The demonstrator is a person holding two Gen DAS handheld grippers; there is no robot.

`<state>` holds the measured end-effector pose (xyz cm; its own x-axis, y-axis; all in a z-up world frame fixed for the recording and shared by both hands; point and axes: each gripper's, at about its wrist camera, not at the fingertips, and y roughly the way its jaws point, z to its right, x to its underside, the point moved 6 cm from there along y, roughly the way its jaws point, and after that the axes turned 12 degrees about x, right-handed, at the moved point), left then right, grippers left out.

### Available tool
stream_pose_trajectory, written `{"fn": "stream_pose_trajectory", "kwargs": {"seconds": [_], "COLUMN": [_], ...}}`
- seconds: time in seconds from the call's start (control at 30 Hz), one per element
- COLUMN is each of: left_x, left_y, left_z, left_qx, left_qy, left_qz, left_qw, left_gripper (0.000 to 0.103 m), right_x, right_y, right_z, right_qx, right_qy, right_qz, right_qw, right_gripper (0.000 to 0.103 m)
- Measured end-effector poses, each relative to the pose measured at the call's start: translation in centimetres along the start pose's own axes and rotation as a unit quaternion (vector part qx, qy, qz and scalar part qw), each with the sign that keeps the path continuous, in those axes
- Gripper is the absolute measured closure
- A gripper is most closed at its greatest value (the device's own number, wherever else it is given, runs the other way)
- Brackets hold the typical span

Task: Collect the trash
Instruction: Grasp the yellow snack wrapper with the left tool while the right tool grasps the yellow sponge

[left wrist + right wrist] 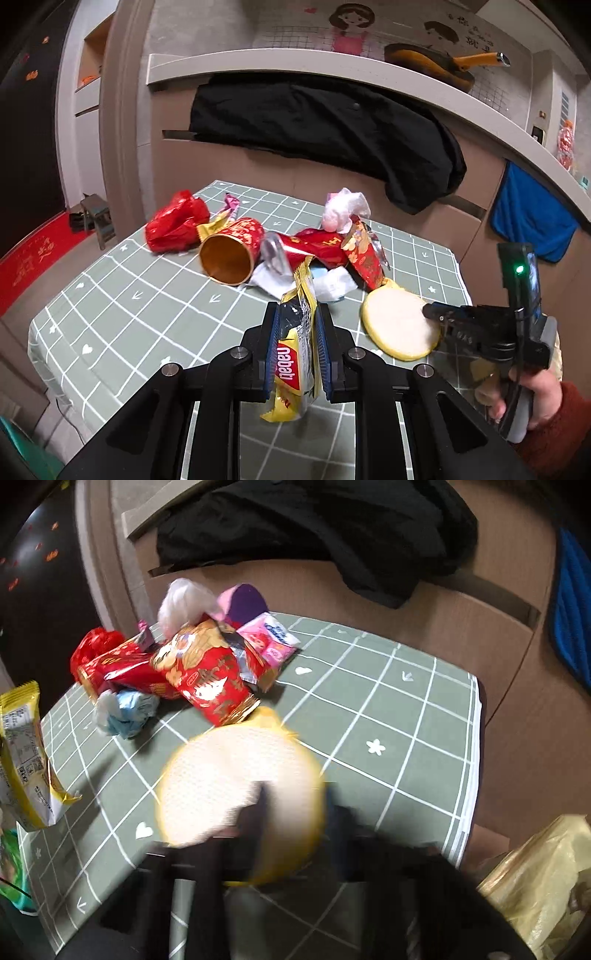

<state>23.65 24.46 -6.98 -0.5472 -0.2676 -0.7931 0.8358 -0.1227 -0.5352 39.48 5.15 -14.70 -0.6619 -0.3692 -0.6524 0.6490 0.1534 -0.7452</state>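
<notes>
My left gripper (pixel 295 314) is shut on a yellow "nabati" wafer wrapper (pixel 291 354), which it holds upright above the green checked tablecloth (pixel 129 314). The wrapper (pixel 22 757) also shows at the left edge of the right wrist view. My right gripper (pixel 430 312), held by a hand in a red sleeve, is clamped on the rim of a round yellow-and-white peel (pixel 397 325). In the right wrist view the peel (pixel 229 775) and gripper (pixel 295 797) are blurred. Behind them lies a trash pile: a red cup (pixel 231 254) on its side, a red foil bag (pixel 173 225), a red packet (pixel 364 251) and tissue (pixel 345 212).
A black garment (pixel 325 125) hangs over the cabinet behind the table, with a blue towel (pixel 532 221) to its right. A frying pan (pixel 436 62) sits on the counter. A yellow plastic bag (pixel 546 878) stands off the table's right edge. A small stool (pixel 96 218) is on the floor at left.
</notes>
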Motion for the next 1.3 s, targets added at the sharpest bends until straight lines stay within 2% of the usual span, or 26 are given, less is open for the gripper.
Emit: {"fn": "stream_pose_trajectory", "kwargs": {"seconds": [0.07, 0.33, 0.47, 0.63, 0.73, 0.87, 0.93, 1.0, 1.2, 1.3], "left_x": [0.2, 0.5, 0.9, 1.4, 1.7, 1.9, 2.0, 2.1, 2.1, 1.9], "left_y": [-0.5, -2.0, -2.5, -2.9, -3.1, -2.8, -2.4, -1.9, -1.2, -1.1], "left_z": [-0.5, -1.9, -3.1, -4.4, -4.9, -4.6, -4.1, -3.3, -2.0, -1.2], "left_qx": [0.004, 0.011, 0.009, 0.000, 0.003, 0.032, 0.042, 0.053, 0.046, 0.035], "left_qy": [-0.006, -0.025, -0.039, -0.047, -0.055, -0.069, -0.064, -0.060, -0.036, -0.012], "left_qz": [0.003, 0.019, 0.023, 0.024, 0.024, 0.021, 0.016, 0.008, 0.002, 0.006], "left_qw": [1.0000, 0.9994, 0.9990, 0.9986, 0.9982, 0.9969, 0.9969, 0.9968, 0.9983, 0.9993], "left_gripper": [0.083, 0.083, 0.083, 0.083, 0.084, 0.084, 0.084, 0.084, 0.084, 0.084], "right_x": [-0.2, -1.7, -2.1, -2.7, -3.1, -2.8, -1.9, -0.8, 2.1, 2.8], "right_y": [-1.1, -6.3, -7.9, -9.4, -10.2, -9.7, -9.0, -7.9, -4.2, -2.8], "right_z": [-0.4, -2.6, -3.5, -4.4, -4.5, -3.5, -2.7, -1.7, -0.3, -0.3], "right_qx": [-0.012, 0.025, 0.038, 0.083, 0.094, 0.024, -0.005, -0.024, -0.061, -0.054], "right_qy": [-0.003, -0.050, -0.067, -0.104, -0.115, -0.063, -0.033, -0.001, 0.062, 0.073], "right_qz": [0.007, 0.071, 0.090, 0.122, 0.137, 0.115, 0.097, 0.077, 0.013, -0.003], "right_qw": [1.000, 0.996, 0.993, 0.984, 0.979, 0.991, 0.995, 0.997, 0.996, 0.996], "right_gripper": [0.096, 0.097, 0.098, 0.099, 0.099, 0.098, 0.088, 0.066, 0.065, 0.065]}}
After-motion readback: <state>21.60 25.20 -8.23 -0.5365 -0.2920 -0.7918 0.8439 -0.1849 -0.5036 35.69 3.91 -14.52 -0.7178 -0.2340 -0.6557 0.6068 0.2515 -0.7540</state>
